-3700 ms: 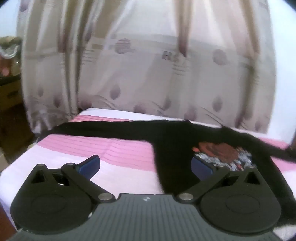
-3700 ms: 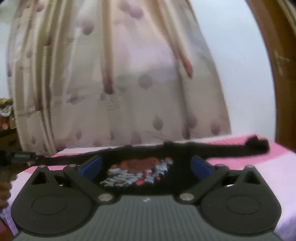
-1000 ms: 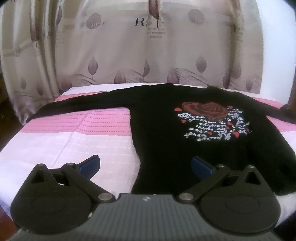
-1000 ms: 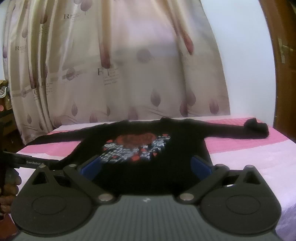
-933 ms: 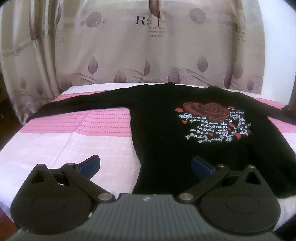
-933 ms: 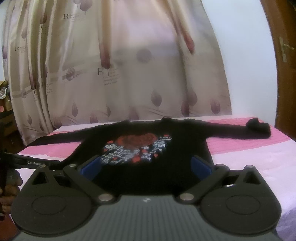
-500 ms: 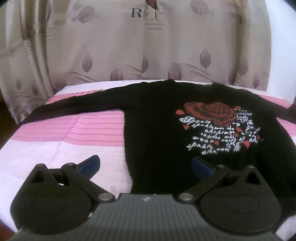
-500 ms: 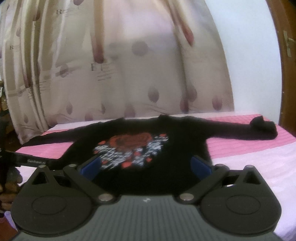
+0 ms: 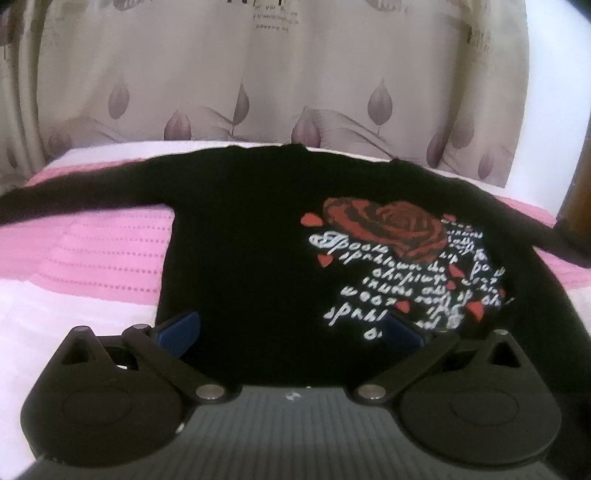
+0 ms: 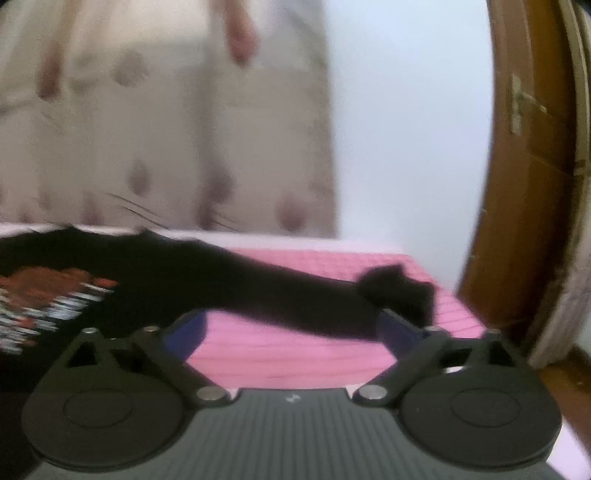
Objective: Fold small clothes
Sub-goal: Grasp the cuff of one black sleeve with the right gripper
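The top [image 9: 258, 236] lies flat on the bed [image 9: 92, 258] for folding; my left tongs [image 9: 290, 328] hang wide, empty; my right tongs [image 10: 291, 328], empty, begin closing toward the sleeve [image 10: 280, 288].

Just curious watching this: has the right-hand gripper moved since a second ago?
Yes. The right gripper has swung toward the door, now facing the sweater's sleeve cuff; its jaws are closing, nothing between them.

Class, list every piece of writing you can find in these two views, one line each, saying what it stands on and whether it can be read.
White script lines under the red rose on the black sweater: cursive, seen upside down, not legible.
Small dark print at the top of the curtain: cut off and too small to read.
Right wrist view: the sweater's print is blurred; nothing readable.
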The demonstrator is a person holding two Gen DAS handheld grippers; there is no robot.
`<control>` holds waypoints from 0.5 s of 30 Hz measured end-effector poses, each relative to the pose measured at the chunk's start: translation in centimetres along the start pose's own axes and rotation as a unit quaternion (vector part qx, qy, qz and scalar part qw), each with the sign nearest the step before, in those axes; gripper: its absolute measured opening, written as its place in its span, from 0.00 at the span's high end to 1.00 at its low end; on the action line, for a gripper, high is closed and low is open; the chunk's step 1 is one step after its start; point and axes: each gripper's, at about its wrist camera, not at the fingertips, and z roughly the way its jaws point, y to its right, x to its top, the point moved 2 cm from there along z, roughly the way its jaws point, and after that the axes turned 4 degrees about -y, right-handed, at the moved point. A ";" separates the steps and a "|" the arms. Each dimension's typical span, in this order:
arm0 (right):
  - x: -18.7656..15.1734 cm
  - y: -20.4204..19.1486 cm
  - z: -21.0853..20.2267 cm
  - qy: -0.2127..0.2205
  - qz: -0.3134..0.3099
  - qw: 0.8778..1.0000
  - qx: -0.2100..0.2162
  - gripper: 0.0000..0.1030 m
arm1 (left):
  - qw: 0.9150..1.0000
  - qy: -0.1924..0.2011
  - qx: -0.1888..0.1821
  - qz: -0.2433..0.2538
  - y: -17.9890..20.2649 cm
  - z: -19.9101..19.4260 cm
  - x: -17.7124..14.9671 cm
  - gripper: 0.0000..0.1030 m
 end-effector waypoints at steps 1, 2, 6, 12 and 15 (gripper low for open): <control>0.0 0.7 1.1 -0.002 -0.008 1.000 -0.011 0.09 | 1.000 -0.006 -0.004 -0.005 -0.2 0.2 -0.1 0.00; 0.0 1.5 2.4 -0.001 -0.025 0.999 -0.028 0.09 | 1.000 -0.004 -0.012 -0.012 -0.5 0.2 -0.2 0.00; 0.7 3.6 6.9 -0.019 -0.075 0.993 -0.088 0.24 | 0.999 0.004 -0.014 -0.029 -0.8 0.1 -0.4 0.00; 1.5 6.1 13.5 -0.074 -0.124 0.981 -0.130 0.47 | 1.000 0.002 0.008 -0.011 0.0 0.2 -0.5 0.00; 1.5 8.0 15.1 -0.091 -0.106 0.981 -0.136 0.74 | 1.000 -0.003 0.013 -0.008 0.0 0.4 -0.5 0.00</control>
